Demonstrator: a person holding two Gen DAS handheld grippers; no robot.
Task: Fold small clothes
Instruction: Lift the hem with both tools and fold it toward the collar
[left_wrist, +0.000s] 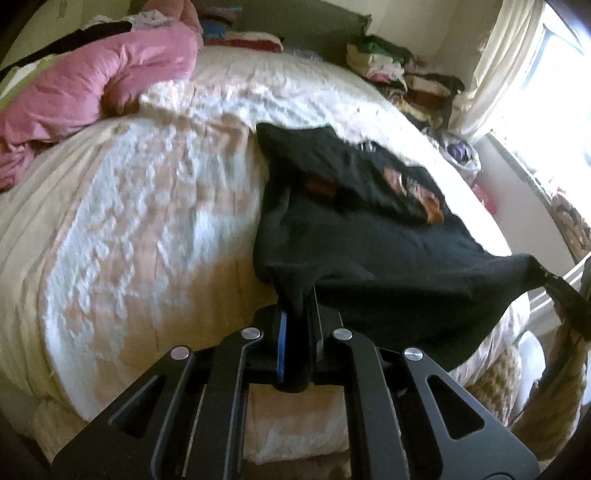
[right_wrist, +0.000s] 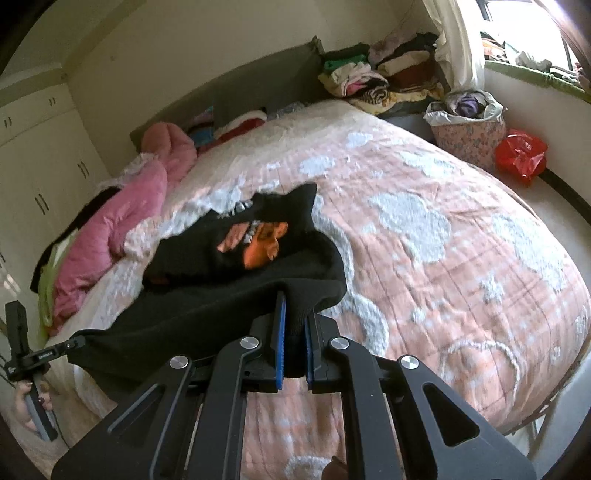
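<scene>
A small black garment (left_wrist: 369, 229) with an orange print lies partly on the pink-and-white bedspread (left_wrist: 147, 206), its near hem lifted off the bed. My left gripper (left_wrist: 297, 295) is shut on the hem's left corner. My right gripper (right_wrist: 293, 306) is shut on the other corner of the black garment (right_wrist: 258, 273), and the cloth hangs stretched between the two. The right gripper's tip (left_wrist: 565, 291) shows at the right edge of the left wrist view. In the right wrist view the left gripper (right_wrist: 70, 345) appears at the far left, held by a person's hand (right_wrist: 26, 400).
A bunched pink quilt (right_wrist: 122, 221) lies along the bed's left side. Folded clothes (right_wrist: 384, 77) are stacked at the head corner. A floral basket (right_wrist: 469, 129) and a red bag (right_wrist: 521, 155) stand by the window wall. White cupboards (right_wrist: 40, 166) line the left.
</scene>
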